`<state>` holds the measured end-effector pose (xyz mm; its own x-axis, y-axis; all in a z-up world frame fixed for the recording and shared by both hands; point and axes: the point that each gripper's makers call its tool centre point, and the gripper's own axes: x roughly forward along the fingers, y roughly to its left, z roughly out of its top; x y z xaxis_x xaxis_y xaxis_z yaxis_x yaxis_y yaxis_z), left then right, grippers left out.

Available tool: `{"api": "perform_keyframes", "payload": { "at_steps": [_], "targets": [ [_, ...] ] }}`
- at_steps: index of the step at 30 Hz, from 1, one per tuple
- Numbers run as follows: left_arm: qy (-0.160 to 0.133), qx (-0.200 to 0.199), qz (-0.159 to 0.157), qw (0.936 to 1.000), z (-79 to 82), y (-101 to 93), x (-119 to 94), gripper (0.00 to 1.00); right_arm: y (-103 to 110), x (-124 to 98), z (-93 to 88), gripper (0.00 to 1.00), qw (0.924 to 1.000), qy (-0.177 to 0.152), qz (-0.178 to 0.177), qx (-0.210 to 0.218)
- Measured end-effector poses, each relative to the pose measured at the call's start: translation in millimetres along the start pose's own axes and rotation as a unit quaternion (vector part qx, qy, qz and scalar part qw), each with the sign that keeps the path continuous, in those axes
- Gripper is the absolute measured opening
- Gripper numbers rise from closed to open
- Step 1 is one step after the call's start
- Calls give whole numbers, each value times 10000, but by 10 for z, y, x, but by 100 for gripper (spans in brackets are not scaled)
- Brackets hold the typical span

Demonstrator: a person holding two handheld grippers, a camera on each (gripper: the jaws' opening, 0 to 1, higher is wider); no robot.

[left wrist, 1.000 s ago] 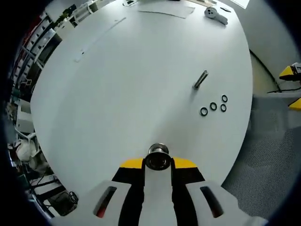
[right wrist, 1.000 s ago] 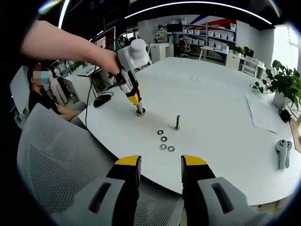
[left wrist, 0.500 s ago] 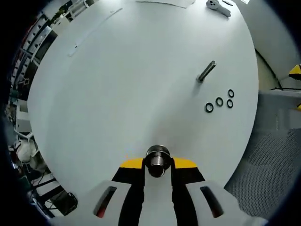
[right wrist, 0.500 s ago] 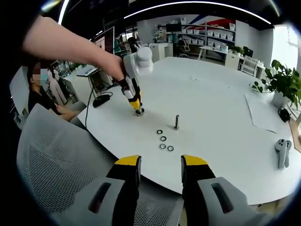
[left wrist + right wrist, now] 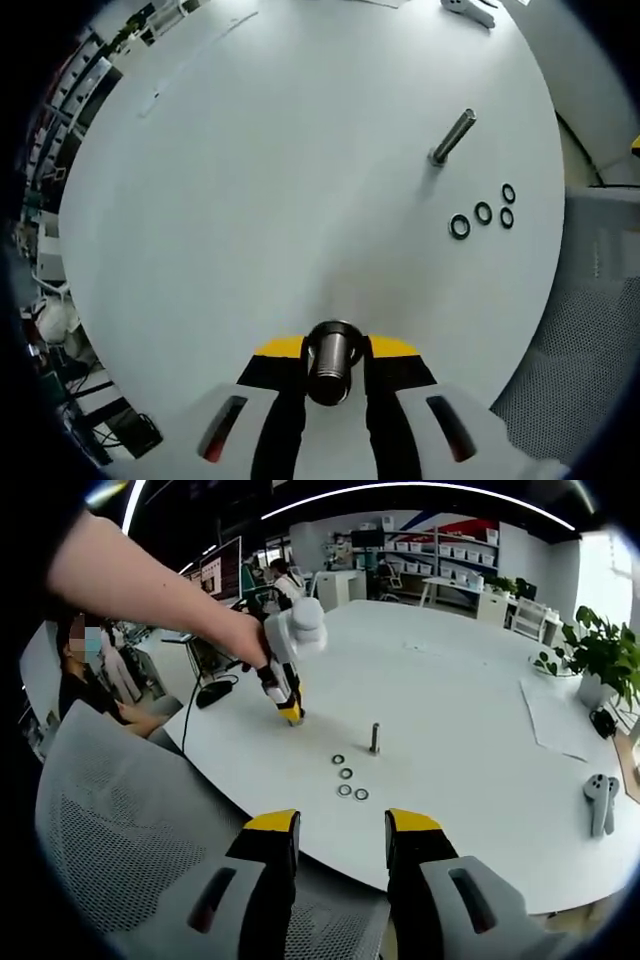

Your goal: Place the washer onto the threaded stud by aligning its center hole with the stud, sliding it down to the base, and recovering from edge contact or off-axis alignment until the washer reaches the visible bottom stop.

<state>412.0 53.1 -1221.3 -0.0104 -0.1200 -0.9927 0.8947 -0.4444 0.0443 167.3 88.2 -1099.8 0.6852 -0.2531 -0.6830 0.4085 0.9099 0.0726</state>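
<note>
1. White round table [image 5: 250, 160] in an open office, mostly bare, with a mesh chair [image 5: 110, 850] at its near edge.
2. Left gripper [image 5: 333, 352] presses down at the table's left part, jaws closed on a short metal cylinder [image 5: 331, 358] (threaded, I judge).
3. Threaded stud [image 5: 375, 737] stands upright well right of it, four washers [image 5: 349, 781] lying flat just beside its base.
4. Right gripper [image 5: 340, 842] hovers off the table edge, jaws apart and empty, aimed toward the washers, so it looks the likelier picker.
</note>
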Motion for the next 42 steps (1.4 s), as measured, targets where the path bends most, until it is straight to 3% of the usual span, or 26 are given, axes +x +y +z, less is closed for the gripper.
{"api": "perform_keyframes", "payload": {
  "at_steps": [4,6,9,17,21,25,32,36,42],
  "targets": [
    [-157,-217,64,9996,-2,14,4,21,10,-2,-3,37,10000,6,21,-10],
    [-388,-299,108,9987,39,27,-7,24,18,-1,-12,37,10000,26,41,-29],
    [-437,-339,153,9984,14,9,-63,31,37,6,-16,37,10000,40,81,-38],
    [-762,-605,316,9948,-16,141,-243,32,59,14,-10,37,9999,23,154,-62],
    [-1035,-915,416,9895,-94,132,-466,33,74,31,-13,37,9998,35,181,-94],
    [-1205,-969,433,9870,-196,166,-507,33,88,33,-22,37,9997,77,202,-126],
    [-1653,-1285,454,9768,-344,-15,-758,33,99,4,-29,37,9997,85,207,-102],
    [-1954,-1583,363,9672,-416,-168,-889,34,103,22,-26,37,9996,93,219,-136],
    [-2252,-1780,313,9574,-571,-268,-939,34,89,18,-18,37,9997,73,190,-153]
  ]
}}
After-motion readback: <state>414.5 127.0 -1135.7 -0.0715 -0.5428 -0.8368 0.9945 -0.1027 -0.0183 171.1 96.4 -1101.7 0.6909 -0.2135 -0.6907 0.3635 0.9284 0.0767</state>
